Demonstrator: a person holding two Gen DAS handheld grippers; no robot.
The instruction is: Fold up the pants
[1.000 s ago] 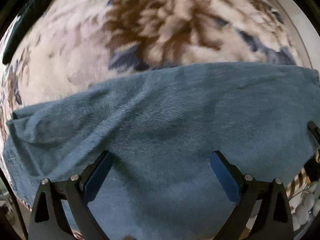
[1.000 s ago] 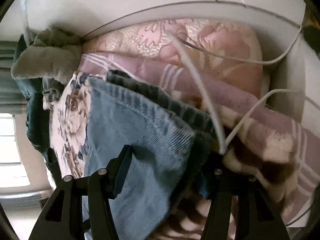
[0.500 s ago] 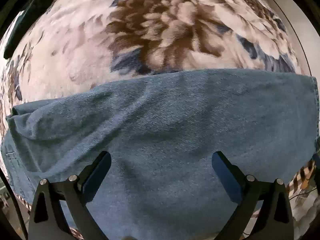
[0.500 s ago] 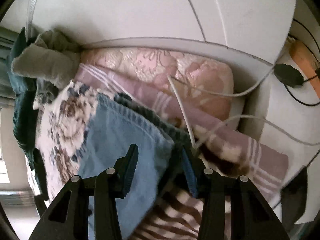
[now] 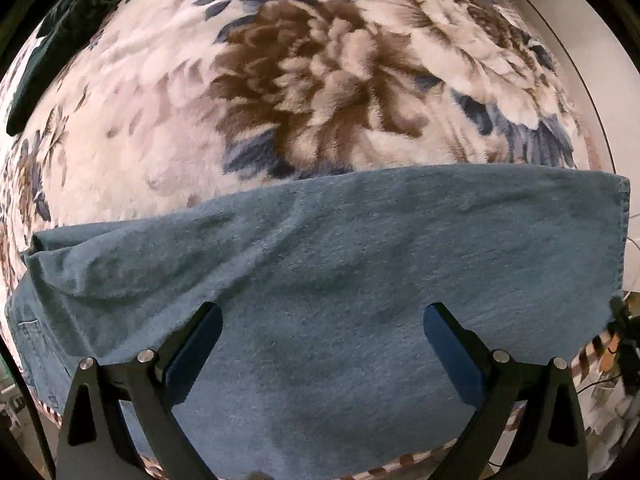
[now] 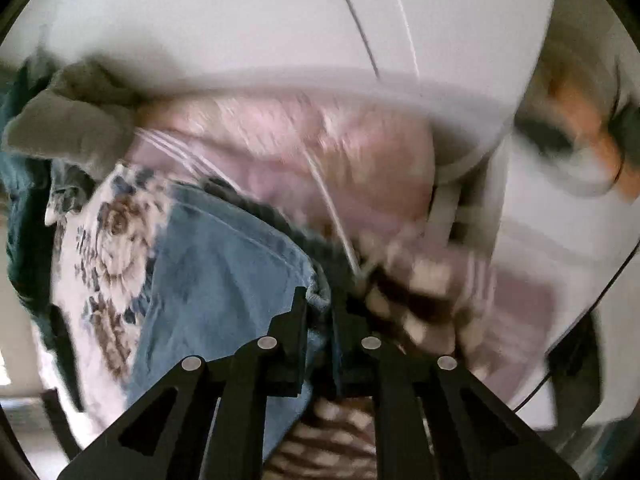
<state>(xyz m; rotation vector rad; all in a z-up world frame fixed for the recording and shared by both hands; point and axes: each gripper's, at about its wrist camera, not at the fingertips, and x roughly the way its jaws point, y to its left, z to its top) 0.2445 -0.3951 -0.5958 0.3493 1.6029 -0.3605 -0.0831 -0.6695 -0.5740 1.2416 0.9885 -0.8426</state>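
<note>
In my left wrist view the pants (image 5: 340,280), blue denim, lie spread as a wide band across the lower half of the frame, resting on a floral blanket (image 5: 280,92) of cream, brown and dark blue that fills the upper half. A hemmed edge of the denim runs down the right side of the frame. My left gripper (image 5: 322,340) hangs over the cloth with its jaws wide apart, blue pads showing, and nothing between them. A dark green cloth (image 5: 52,40) sits at the upper left edge.

My right wrist view is blurred. There my right gripper (image 6: 318,312) has its jaws drawn close together on a folded denim edge of the pants (image 6: 224,272) at the centre of the frame. The floral blanket (image 6: 104,240) shows at the left, a pink bedding pile (image 6: 288,152) lies above centre, and a thin white cable (image 6: 332,204) runs down towards the gripper. A grey cloth (image 6: 68,124) lies at the upper left.
</note>
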